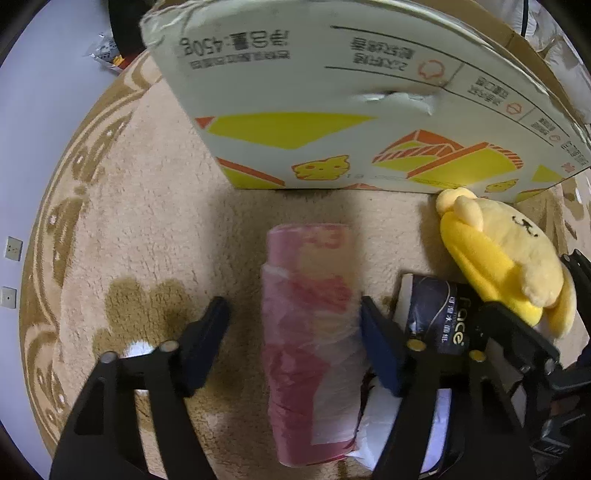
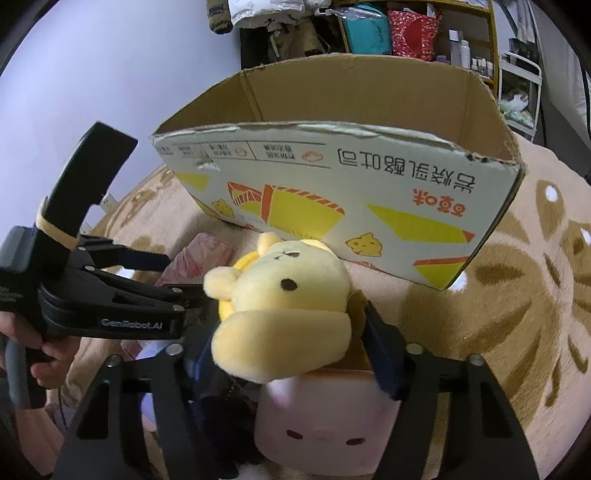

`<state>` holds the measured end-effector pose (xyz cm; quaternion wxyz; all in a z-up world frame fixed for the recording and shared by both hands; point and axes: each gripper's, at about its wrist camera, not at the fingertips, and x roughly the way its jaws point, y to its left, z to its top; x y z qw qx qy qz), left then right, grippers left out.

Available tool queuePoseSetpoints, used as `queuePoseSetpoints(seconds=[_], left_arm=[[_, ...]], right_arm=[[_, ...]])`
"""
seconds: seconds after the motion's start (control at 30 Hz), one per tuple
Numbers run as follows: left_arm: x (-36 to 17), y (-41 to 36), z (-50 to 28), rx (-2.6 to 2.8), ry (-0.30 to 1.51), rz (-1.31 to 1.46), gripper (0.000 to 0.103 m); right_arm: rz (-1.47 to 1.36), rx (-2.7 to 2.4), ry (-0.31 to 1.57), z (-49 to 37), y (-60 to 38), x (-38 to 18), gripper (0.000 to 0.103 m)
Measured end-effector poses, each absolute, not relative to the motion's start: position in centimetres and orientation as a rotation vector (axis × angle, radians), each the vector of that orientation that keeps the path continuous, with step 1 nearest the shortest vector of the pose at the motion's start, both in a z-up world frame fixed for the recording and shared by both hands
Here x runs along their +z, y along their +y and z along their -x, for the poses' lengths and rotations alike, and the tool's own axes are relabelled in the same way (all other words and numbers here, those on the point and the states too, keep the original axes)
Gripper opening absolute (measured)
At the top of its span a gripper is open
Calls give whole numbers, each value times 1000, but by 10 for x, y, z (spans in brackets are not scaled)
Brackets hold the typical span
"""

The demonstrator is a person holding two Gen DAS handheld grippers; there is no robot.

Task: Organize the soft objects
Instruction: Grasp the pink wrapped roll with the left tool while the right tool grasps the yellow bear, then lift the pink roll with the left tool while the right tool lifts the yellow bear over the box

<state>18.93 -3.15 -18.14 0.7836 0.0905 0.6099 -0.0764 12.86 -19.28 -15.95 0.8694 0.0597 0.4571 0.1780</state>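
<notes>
A pink plastic-wrapped roll pack [image 1: 306, 332] lies on the beige rug, lengthwise between the fingers of my left gripper [image 1: 293, 306]. The right pad touches it, but a gap shows at the left pad. To its right lies a yellow plush dog [image 1: 498, 258] beside a dark tissue pack [image 1: 436, 310]. In the right wrist view my right gripper [image 2: 284, 325] straddles the plush dog [image 2: 288, 295], both pads against its sides. The dog rests on a pink cube plush [image 2: 325, 424]. The left gripper [image 2: 183, 277] reaches over the pink pack [image 2: 199, 254].
An open cardboard box [image 2: 369, 192] with yellow and orange print stands just behind the objects on the patterned rug [image 2: 517, 314]. A hand [image 2: 48, 354] holds the left gripper's handle. Shelves with bags and bottles [image 2: 406, 33] line the far wall.
</notes>
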Motion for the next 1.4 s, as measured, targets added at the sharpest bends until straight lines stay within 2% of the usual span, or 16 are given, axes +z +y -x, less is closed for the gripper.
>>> queuePoseSetpoints(seconds=[0.07,0.2,0.73,1.4], left_arm=[[-179,-28,-190,-176,1314,-171,48],[-178,-25,-190,-192,1314,-157,45],[-134,-4,-150,-71,1122,-130,44],[-9,2,-113,-56,742,-103,44]], right_arm=[[-119,370,955,-130,-192,-158,69],[-106,367,943,-127,-193,-154,68],[-140,359,856,-106,-211,-139,65],[-169,302,646,-69,-235,-60,65]])
